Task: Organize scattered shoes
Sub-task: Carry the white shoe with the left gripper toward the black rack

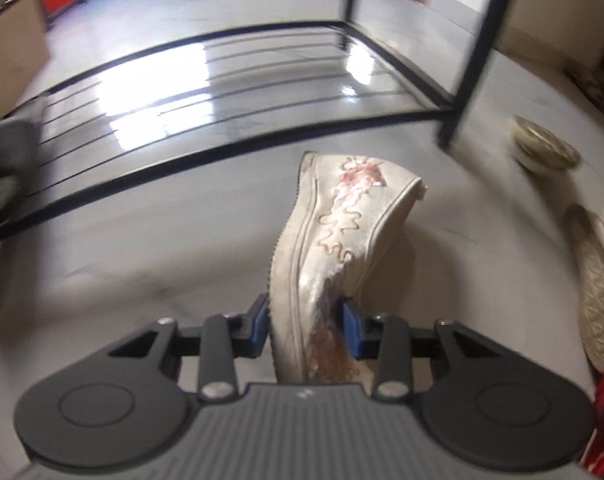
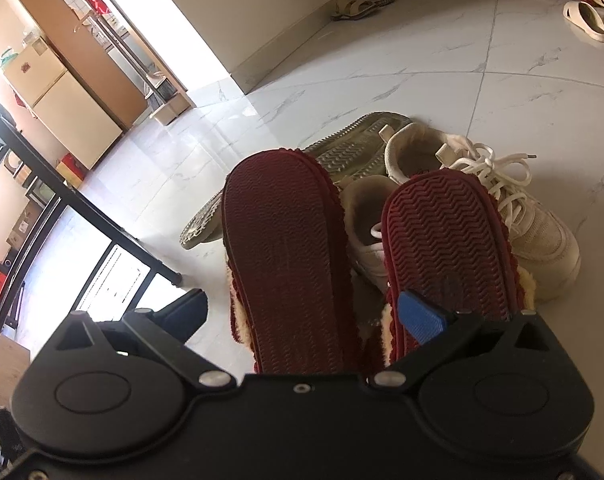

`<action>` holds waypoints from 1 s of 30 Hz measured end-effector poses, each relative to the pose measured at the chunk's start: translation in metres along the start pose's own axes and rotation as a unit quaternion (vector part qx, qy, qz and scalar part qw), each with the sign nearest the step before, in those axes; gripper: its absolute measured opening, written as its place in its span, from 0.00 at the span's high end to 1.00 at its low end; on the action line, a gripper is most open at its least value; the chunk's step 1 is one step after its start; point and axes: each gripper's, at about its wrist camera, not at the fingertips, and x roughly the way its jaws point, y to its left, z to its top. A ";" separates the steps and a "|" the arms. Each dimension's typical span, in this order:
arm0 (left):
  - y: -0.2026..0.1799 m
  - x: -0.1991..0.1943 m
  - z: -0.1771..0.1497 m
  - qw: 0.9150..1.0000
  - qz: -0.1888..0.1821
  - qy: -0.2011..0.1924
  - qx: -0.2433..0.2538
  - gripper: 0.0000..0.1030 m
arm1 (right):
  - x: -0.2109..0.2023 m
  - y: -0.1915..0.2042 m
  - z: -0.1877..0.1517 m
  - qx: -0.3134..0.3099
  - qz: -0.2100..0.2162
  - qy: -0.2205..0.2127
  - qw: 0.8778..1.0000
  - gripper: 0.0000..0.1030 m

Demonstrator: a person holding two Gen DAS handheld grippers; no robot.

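1. Nearest the left wrist camera, the left gripper [image 1: 306,326] is clamped on a white shoe [image 1: 334,248], its blue pads pressed to either side of the shoe near one end. The shoe is held on its edge, sole to the left, with the pink pattern on its upper facing up.

2. Beyond the shoe stands a black rack [image 1: 206,92], its lowest barred shelf just above the floor. The shoe hangs in front of that shelf, apart from it.

3. By the look of it, the step in hand is carrying this shoe to the rack. The next move would call for easing it forward over the front rail, turning it sole-down and then letting go.

4. Right of the rack's front leg, a cream shoe [image 1: 546,148] lies on the floor [image 1: 142,248], and a sole [image 1: 594,284] shows nearer the frame edge.

5. In the right wrist view, the right gripper [image 2: 306,312] is spread wide and grips nothing. Two red slippers [image 2: 286,264] lie soles-up between and just past its fingers.

6. Behind the slippers, right of the rack, sit a laced white sneaker [image 2: 534,220] and an overturned green-soled shoe [image 2: 342,152]. Sandals [image 2: 586,20] lie well beyond.

7. No brand, label or writing can be read; the left wrist view is blurred.
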 end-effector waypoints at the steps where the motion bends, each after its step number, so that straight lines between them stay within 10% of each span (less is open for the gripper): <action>1: 0.005 -0.005 -0.001 1.000 0.004 -0.006 -0.008 0.65 | -0.001 0.003 0.000 -0.002 0.003 0.000 1.000 0.00; 20: 0.149 -0.053 -0.081 0.974 0.114 0.001 -0.197 0.63 | -0.034 0.084 -0.027 -0.074 0.061 0.008 0.995 0.00; 30: 0.147 -0.059 -0.092 0.972 0.120 -0.013 -0.201 0.62 | -0.047 0.121 -0.040 -0.104 0.080 0.021 0.991 0.00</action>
